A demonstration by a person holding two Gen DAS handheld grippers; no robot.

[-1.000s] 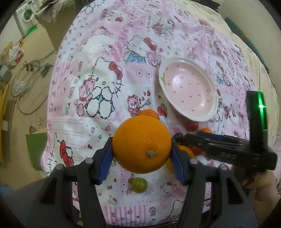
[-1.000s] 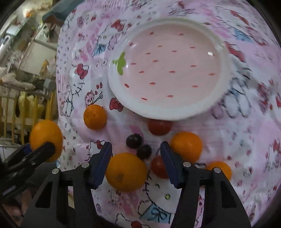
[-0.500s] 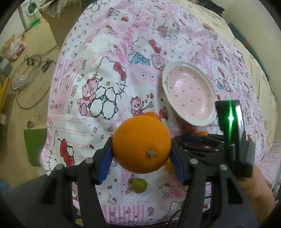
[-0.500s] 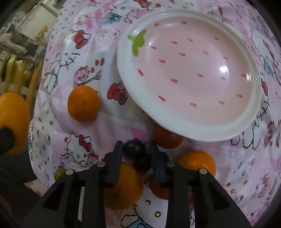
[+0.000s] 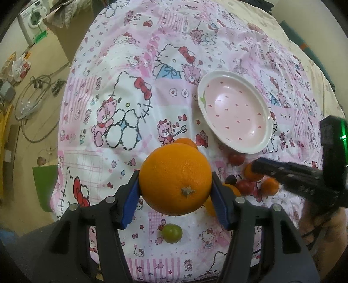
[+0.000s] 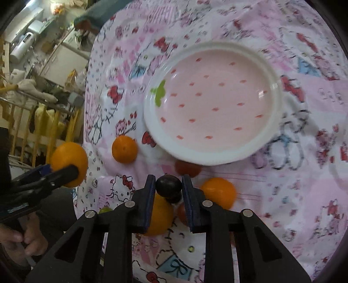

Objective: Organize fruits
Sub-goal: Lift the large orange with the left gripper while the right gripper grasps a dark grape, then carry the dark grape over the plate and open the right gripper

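My left gripper point(image 5: 175, 191) is shut on a large orange point(image 5: 175, 179) and holds it above the tablecloth; it also shows at the left of the right wrist view point(image 6: 69, 163). My right gripper point(image 6: 168, 185) is shut on a dark grape point(image 6: 168, 183), lifted just above the fruit pile. An empty pink plate point(image 6: 212, 152) with red specks lies beyond it, also in the left wrist view point(image 5: 235, 139). Small oranges point(image 6: 124, 149) point(image 6: 218, 191), red tomatoes point(image 6: 188, 167), another dark grape point(image 6: 174, 199) and a green grape point(image 5: 172, 233) lie on the cloth.
The table has a pink Hello Kitty cloth point(image 5: 121, 91). Its left edge drops to a floor with cables point(image 5: 32, 95) and a washing machine point(image 5: 32, 15). My right gripper's body point(image 5: 304, 174) is at the right of the left wrist view.
My right gripper closed on the dark grape and has lifted it, pulling back from the plate. My left gripper keeps hold of the large orange, nearly still.
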